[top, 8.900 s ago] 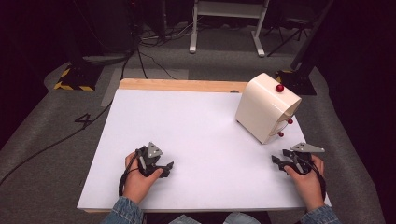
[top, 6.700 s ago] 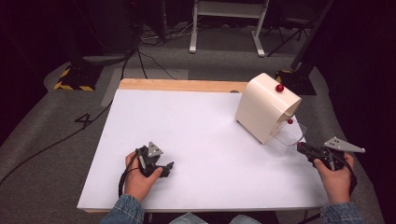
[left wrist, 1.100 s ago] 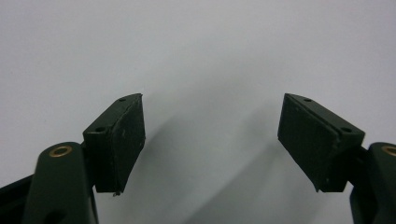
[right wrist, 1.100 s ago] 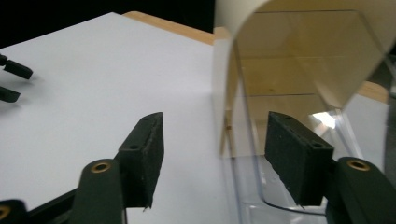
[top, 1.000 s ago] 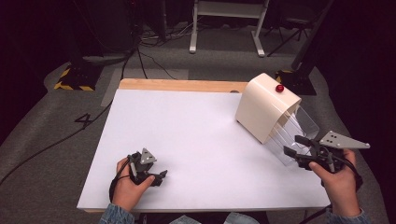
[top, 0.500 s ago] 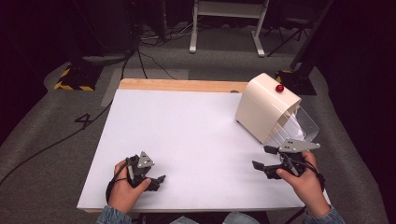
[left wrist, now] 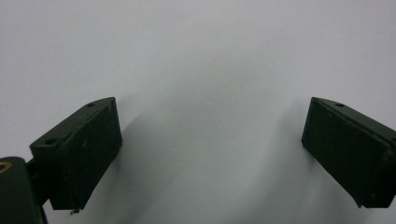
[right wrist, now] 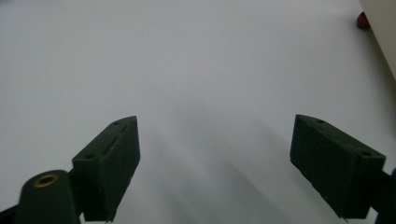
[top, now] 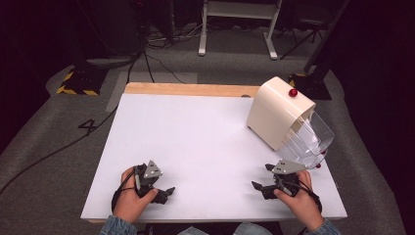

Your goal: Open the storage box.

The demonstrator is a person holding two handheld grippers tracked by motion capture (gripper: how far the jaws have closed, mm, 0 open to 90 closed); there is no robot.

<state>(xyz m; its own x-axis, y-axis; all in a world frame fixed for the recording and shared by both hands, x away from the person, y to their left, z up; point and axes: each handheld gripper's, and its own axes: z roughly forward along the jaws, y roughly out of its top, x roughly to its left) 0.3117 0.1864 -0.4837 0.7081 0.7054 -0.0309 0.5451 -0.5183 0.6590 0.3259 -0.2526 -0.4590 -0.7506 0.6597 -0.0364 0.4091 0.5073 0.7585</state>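
No label can be read on the cream box [top: 279, 112]; the floor [top: 93, 125] bears a "4". The box stands at the desk's [top: 195, 132] far right, clear drawer [top: 311, 142] pulled out. Left gripper [top: 164, 194] and right gripper [top: 259, 186], jaws just opening, are empty. The right gripper view shows a red knob [right wrist: 361, 19].

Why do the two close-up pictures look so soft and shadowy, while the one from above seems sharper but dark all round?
High view: the white table is brightly lit, the floor and background fall into darkness, and the clear drawer shows pale glints. Left gripper view: the near black jaws are blurred and cast soft grey shadows on the white surface. Right gripper view: similar soft shadows, and the cream box at the corner is out of focus.
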